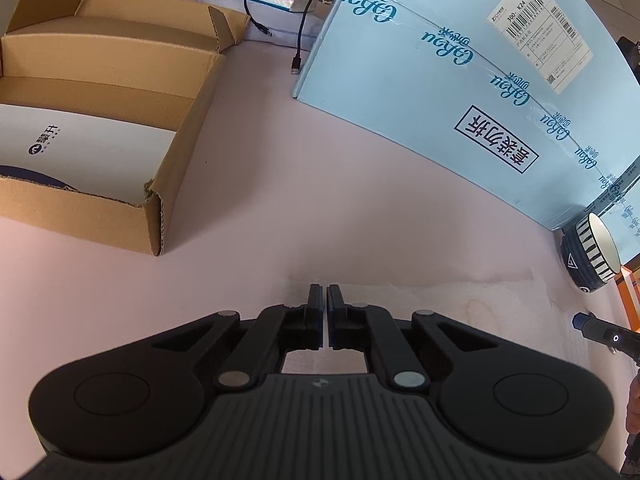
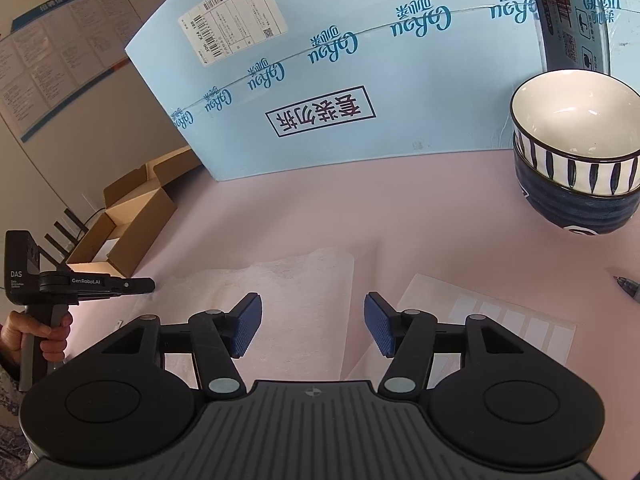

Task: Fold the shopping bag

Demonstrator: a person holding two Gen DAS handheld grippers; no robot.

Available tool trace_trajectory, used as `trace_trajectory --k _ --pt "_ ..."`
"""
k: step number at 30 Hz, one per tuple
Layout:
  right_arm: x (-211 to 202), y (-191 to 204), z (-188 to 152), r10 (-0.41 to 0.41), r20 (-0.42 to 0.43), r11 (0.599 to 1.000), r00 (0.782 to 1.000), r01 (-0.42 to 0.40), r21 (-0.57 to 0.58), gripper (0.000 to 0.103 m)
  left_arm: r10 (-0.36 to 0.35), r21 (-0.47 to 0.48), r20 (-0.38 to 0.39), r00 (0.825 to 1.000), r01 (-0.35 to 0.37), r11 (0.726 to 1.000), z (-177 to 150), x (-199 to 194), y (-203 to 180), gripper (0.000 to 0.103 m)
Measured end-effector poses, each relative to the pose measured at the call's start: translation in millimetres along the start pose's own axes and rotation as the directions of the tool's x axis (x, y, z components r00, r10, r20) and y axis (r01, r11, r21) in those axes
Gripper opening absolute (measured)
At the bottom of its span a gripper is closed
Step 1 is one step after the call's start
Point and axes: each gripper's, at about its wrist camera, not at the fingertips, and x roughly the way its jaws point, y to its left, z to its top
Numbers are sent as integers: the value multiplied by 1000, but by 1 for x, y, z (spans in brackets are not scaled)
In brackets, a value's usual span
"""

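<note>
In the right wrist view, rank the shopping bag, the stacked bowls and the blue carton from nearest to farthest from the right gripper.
From the right gripper:
1. shopping bag, flat under and just ahead of the open jaws, to the left.
2. stacked bowls, ahead on the right.
3. blue carton, standing across the back.

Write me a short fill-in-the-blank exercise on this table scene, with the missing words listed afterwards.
1. The left gripper's jaws are ____.
2. The right gripper's jaws stand ____ above the pale shopping bag.
3. The striped bowl sits nested inside a dark ____ bowl.
4. The brown cardboard box has its flaps ____.

Missing words: shut; open; blue; open
</note>
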Motion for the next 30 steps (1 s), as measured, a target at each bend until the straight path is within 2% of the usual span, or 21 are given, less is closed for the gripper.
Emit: trace_trajectory --k 3,18,23,30 --pt "-5 -1 1 -8 18 1000 1000 8 4 58 -22 -9 10 1000 22 1000 -1 -2 0 0" --pt "-12 3 -2 -13 40 1000 999 13 -5 64 44 13 69 997 -45 999 -4 -21 6 0" --pt "-12 3 -4 -10 42 1000 999 10 -2 65 44 13 44 998 -44 999 -6 -11 12 0" --pt "-14 7 -5 -4 47 1000 999 5 -12 65 60 10 59 996 -61 998 -4 -14 13 1"
